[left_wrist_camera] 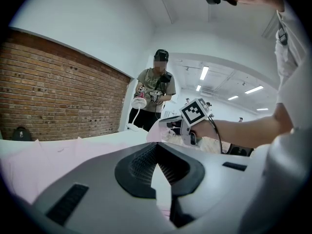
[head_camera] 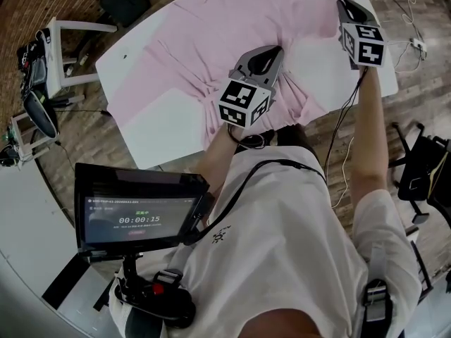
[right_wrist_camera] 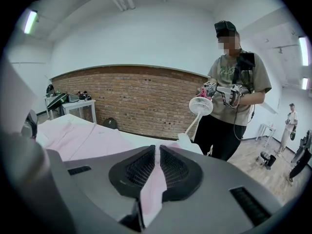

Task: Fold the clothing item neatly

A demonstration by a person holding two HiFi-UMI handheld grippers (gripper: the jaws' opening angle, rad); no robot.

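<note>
On the white surface (head_camera: 158, 122) in front of the person, the pink garment (head_camera: 211, 27) lies spread out, its near edge gathered into wrinkles. At the left, the left hand-held gripper (head_camera: 271, 51) has its jaws pressed fully together on a thin bit of that near edge (only a pale sliver shows between the pads). Further right, the right hand-held gripper (head_camera: 343, 4) pinches a fold of pink cloth at the garment's right side, jaws narrow around it. I'd judge this the start of a fold, with two points taken and ready to be carried across. To do it well, both should lift together and level, keep the edge between them taut so it doesn't sag, and lay it down square before letting go. By my count: one garment, one surface, two hand-held grippers, one bystander (right_wrist_camera: 236, 89) nearby holding one small white fan (right_wrist_camera: 201, 105), and a second person (right_wrist_camera: 291, 123) far off at the right.
</note>
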